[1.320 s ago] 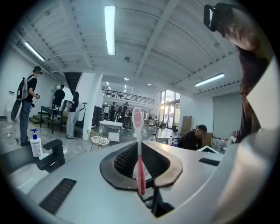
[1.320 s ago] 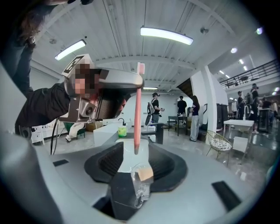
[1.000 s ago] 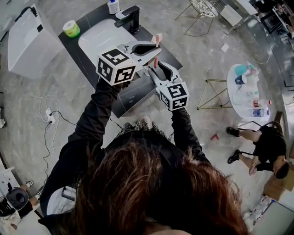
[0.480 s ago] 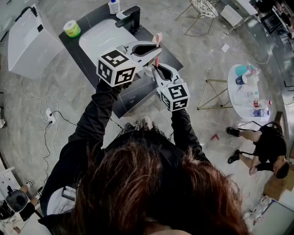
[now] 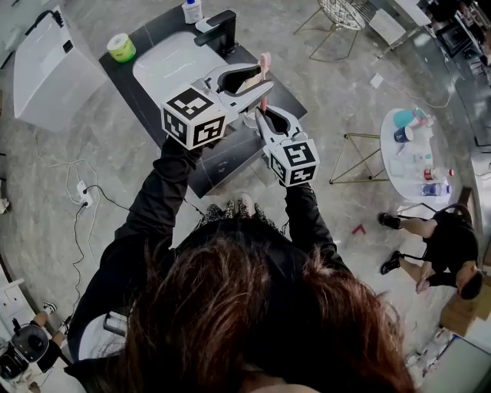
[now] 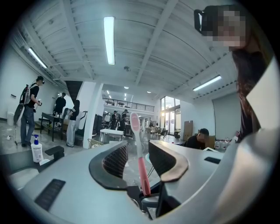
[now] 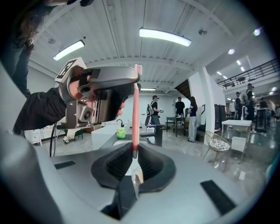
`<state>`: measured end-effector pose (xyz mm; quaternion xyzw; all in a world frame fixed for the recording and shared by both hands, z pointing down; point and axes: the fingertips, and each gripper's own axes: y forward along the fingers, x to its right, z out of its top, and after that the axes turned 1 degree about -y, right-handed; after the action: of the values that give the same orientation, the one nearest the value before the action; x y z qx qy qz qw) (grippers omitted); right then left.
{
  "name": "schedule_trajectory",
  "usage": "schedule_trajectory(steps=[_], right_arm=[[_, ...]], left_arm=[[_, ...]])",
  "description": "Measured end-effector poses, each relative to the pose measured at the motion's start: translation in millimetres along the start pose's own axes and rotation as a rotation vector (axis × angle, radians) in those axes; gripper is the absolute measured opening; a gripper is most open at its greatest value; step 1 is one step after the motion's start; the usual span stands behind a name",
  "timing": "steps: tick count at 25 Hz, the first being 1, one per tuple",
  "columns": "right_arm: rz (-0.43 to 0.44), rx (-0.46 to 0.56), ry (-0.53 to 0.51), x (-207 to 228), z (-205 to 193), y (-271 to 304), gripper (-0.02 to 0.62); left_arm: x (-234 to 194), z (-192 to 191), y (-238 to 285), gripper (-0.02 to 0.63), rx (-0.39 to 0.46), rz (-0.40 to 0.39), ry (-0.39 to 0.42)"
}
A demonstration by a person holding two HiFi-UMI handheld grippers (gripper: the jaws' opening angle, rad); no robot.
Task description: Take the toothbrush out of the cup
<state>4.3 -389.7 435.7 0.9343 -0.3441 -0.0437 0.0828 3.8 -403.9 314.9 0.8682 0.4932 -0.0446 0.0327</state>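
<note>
A pink toothbrush stands upright in the air, head up, over the black counter. My right gripper is shut on its lower handle; its ribbed pads press the handle from both sides. My left gripper is open, its jaws having just been opening. The brush still stands between its pads without touching them. In the right gripper view, the left gripper shows beside the brush head. A pale round thing, perhaps the cup, sits on the counter below, mostly hidden.
A white sink basin with a black faucet is set into the counter. A green roll and a white bottle stand at its far end. At right is a round white table with bottles, and a person stands nearby.
The right gripper's jaws closed on the toothbrush's lower handle. The left gripper's jaws then opened off the brush. Both hands stayed nearly in place.
</note>
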Motion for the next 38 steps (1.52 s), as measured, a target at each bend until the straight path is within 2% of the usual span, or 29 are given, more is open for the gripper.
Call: schedule_trajectory(steps=[10, 14, 17, 20, 22, 25, 38], right_arm=[[-0.051, 0.03, 0.006, 15.2, 8.2, -5.6, 0.041], [-0.079, 0.055, 0.007, 23.3, 19.0, -13.7, 0.041], [-0.094, 0.085, -0.002, 26.5, 31.4, -19.3, 0.041], [-0.111, 0.111, -0.01, 31.4, 41.8, -23.6, 0.041], [-0.126, 0.123, -0.019, 35.5, 46.4, -26.7, 0.041], [-0.142, 0.137, -0.023, 40.6, 50.6, -30.7, 0.041], [-0.188, 0.179, -0.025, 48.9, 65.1, -35.9, 0.041]], left_arm=[[-8.7, -5.4, -14.5, 0.143, 0.008, 0.044, 0.033], [-17.1, -11.0, -24.6, 0.143, 0.01, 0.093, 0.013], [-23.0, -20.9, -30.8, 0.14, -0.018, 0.144, 0.029], [-30.0, -31.8, -38.3, 0.082, -0.047, 0.206, 0.057], [-33.1, -36.4, -43.5, 0.039, -0.044, 0.23, 0.043], [-35.8, -44.1, -50.2, 0.018, -0.055, 0.254, 0.033], [-49.1, -75.2, -68.0, 0.008, -0.142, 0.397, 0.092]])
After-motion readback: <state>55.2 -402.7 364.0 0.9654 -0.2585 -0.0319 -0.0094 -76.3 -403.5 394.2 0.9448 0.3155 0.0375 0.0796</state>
